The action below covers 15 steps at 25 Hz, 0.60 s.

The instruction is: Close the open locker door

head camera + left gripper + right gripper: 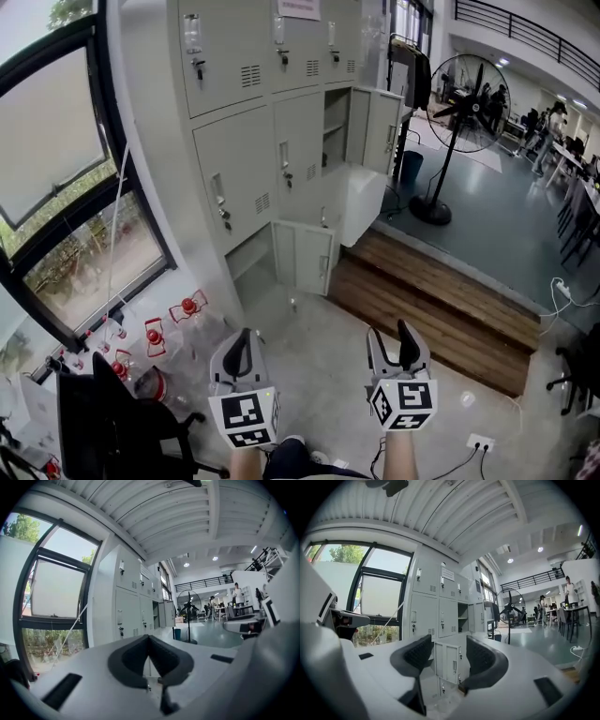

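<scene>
A grey locker bank stands ahead beside the window. A bottom-row door hangs open, and it shows between the right jaws as the open door. A middle-row door at the bank's right end is also open, with a white panel below it. My left gripper is low in the head view, well short of the lockers; its pads meet with nothing between them. My right gripper is level with it, and its jaws stand apart and empty.
A standing fan and a blue bin are right of the lockers. A wooden step crosses the floor ahead on the right. Red-capped water bottles and a black chair are at the left under the window. People sit at far tables.
</scene>
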Tool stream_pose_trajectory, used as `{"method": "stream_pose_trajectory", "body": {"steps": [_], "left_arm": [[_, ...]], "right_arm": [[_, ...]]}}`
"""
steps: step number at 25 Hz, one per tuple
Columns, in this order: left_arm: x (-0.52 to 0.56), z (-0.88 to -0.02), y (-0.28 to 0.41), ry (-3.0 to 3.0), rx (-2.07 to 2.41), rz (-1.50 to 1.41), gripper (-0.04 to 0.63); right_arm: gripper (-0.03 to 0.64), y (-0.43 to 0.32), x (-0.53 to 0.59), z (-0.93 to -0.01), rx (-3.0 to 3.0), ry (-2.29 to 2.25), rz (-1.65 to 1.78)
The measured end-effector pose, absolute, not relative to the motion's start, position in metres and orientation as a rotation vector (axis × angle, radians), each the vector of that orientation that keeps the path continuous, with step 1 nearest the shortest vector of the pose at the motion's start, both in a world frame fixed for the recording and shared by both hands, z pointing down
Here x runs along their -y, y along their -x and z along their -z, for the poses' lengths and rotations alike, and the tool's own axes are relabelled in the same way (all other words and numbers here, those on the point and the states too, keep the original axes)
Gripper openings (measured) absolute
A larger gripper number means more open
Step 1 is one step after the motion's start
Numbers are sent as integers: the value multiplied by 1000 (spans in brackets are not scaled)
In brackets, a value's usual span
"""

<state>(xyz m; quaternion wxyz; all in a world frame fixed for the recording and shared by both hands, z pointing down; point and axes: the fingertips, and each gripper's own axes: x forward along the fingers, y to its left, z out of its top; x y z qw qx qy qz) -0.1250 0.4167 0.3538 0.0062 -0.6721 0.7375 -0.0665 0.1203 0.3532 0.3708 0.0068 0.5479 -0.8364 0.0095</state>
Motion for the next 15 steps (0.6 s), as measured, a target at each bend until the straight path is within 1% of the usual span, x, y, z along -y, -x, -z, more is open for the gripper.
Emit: {"method": "stream_pose_trajectory", "body": {"steps": [8, 15], "left_arm": [[-397, -358, 122, 2106, -2309, 227, -2], [-352, -363, 127, 2142, -2286, 224, -2]], "right_arm": [[230, -118, -335, -380, 2622, -1686, -51], [230, -115, -296, -385, 2593, -1702, -61]]}}
